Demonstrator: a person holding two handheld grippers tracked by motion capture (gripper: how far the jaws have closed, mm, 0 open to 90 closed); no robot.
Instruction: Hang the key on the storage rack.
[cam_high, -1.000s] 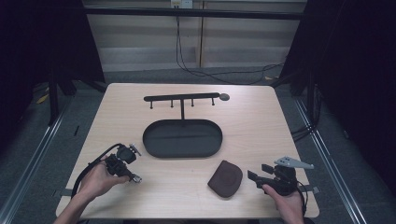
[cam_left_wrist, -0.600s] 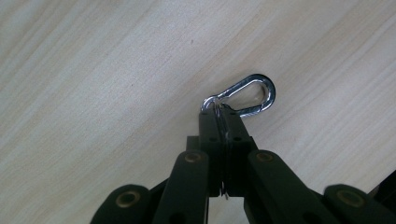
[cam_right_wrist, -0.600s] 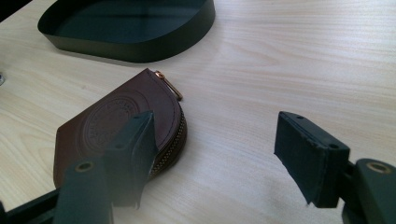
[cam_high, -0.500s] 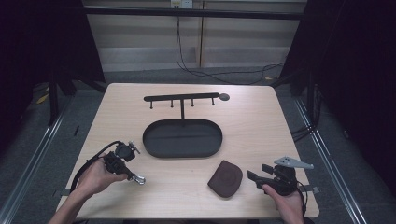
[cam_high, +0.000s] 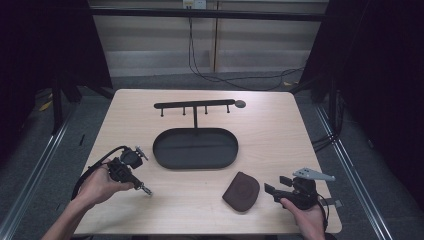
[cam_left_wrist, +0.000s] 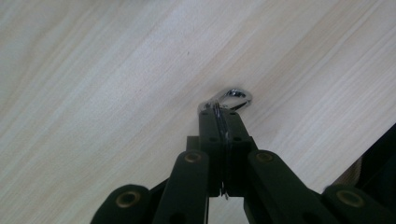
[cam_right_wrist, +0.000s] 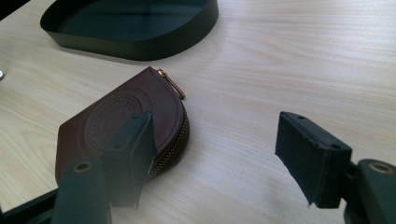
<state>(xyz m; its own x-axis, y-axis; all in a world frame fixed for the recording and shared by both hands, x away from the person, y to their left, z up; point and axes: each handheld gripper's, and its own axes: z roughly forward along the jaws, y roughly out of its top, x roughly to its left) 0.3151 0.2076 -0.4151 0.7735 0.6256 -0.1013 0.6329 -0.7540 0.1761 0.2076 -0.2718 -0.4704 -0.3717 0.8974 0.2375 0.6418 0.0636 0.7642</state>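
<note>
Table (cam_high: 280, 130): pale wood, tray (cam_high: 195, 148) at centre, hook rack (cam_high: 194, 105) behind it. Pouch (cam_high: 241, 191) near your right gripper (cam_right_wrist: 219, 154); its jaws stand wide open, nothing between. Your left gripper (cam_left_wrist: 224, 122) clamps metal clip (cam_left_wrist: 232, 98), held just above table near front left. Clip likely light, stiff, slick; thin ring between pads may twist. Keep grip near loop's base.

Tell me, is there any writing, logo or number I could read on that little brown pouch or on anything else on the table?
Brown leather pouch: a round embossed seal with lettering around its ring, too blurred and faint to read.
Black oval tray: no text.
Black hook rack: no text.
Silver clip in the left gripper: no marking to be made out.
</note>
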